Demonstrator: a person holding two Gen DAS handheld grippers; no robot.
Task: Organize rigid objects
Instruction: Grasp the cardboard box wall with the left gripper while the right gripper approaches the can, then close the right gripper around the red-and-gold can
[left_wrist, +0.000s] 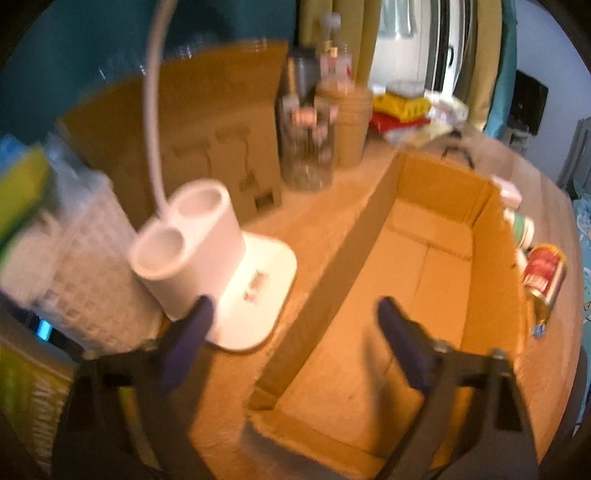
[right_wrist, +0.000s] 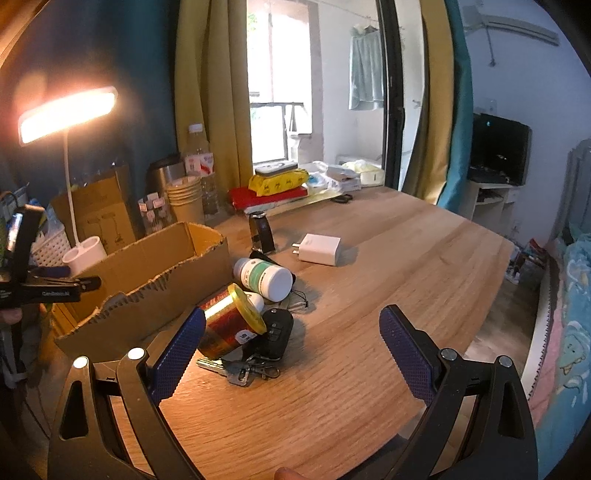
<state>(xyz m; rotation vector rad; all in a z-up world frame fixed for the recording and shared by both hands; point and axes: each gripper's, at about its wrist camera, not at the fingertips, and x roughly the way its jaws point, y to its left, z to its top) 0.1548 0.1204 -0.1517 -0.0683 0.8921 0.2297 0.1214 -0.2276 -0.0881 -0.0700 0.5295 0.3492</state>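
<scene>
My left gripper (left_wrist: 295, 314) is over the near end of the open cardboard box (left_wrist: 436, 236), and its jaws stand apart with nothing between them. The picture from this side is blurred. The box lies on the wooden table (right_wrist: 388, 251) and I see only its bare bottom. To the left of the box stands a white desk lamp (left_wrist: 207, 243) with two round holes in its base, and behind it a brown carton (left_wrist: 207, 122) and a white plastic basket (left_wrist: 92, 266).

My right gripper (right_wrist: 291, 328) is also spread wide and holds nothing. It is low above the table, near a small pile just beside the right wall of the box. In this pile a red and gold can (right_wrist: 229, 325) lies on its side, close to my left finger pad (right_wrist: 177, 350); whether they touch I cannot tell. Behind it lies a white bottle with a green label (right_wrist: 264, 278). A black car key (right_wrist: 275, 334) with a bunch of keys (right_wrist: 240, 371) lies next to the can. Further away on the table are a white charger (right_wrist: 319, 249) and a dark watch (right_wrist: 262, 230).
</scene>
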